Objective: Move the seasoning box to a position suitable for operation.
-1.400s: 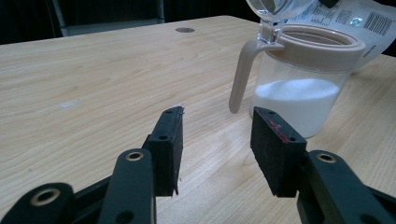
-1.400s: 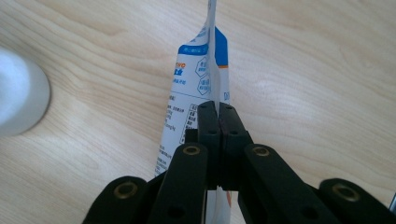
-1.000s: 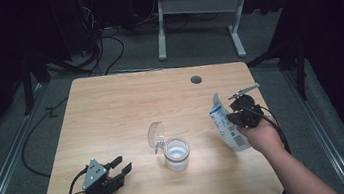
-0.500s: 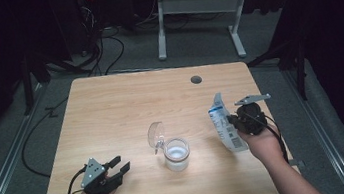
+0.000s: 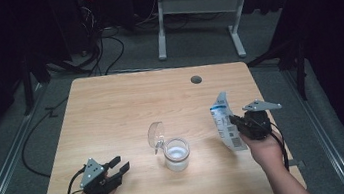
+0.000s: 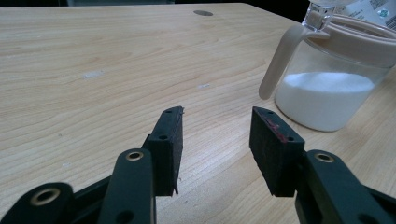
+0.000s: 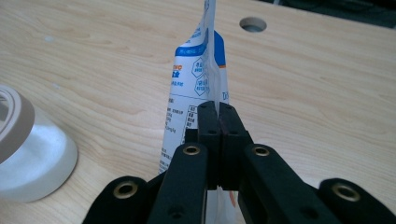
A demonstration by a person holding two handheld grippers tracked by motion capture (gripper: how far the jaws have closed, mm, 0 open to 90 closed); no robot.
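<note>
A glass jar (image 5: 176, 153) holding white powder stands near the middle front of the wooden table (image 5: 125, 103), its clear lid (image 5: 155, 133) swung up and open. The left gripper view has the jar (image 6: 327, 93) at the right. My right gripper (image 5: 236, 121) is shut on a white and blue pouch (image 5: 224, 120), which it holds upright to the right of the jar. In the right gripper view the jaws (image 7: 218, 107) pinch the pouch (image 7: 196, 79) flat. My left gripper (image 5: 118, 167) rests at the front left, open with nothing between its pads (image 6: 217, 116).
A round cable hole (image 5: 196, 79) sits in the table's far right part. Beyond the table stands another desk's white frame (image 5: 197, 18), and cables (image 5: 102, 45) lie on the floor at the back left. A dark edge (image 5: 314, 123) runs past the right side.
My right gripper has shifted a little to the right and toward the near edge with the pouch in it. The left gripper and the jar have stayed put.
</note>
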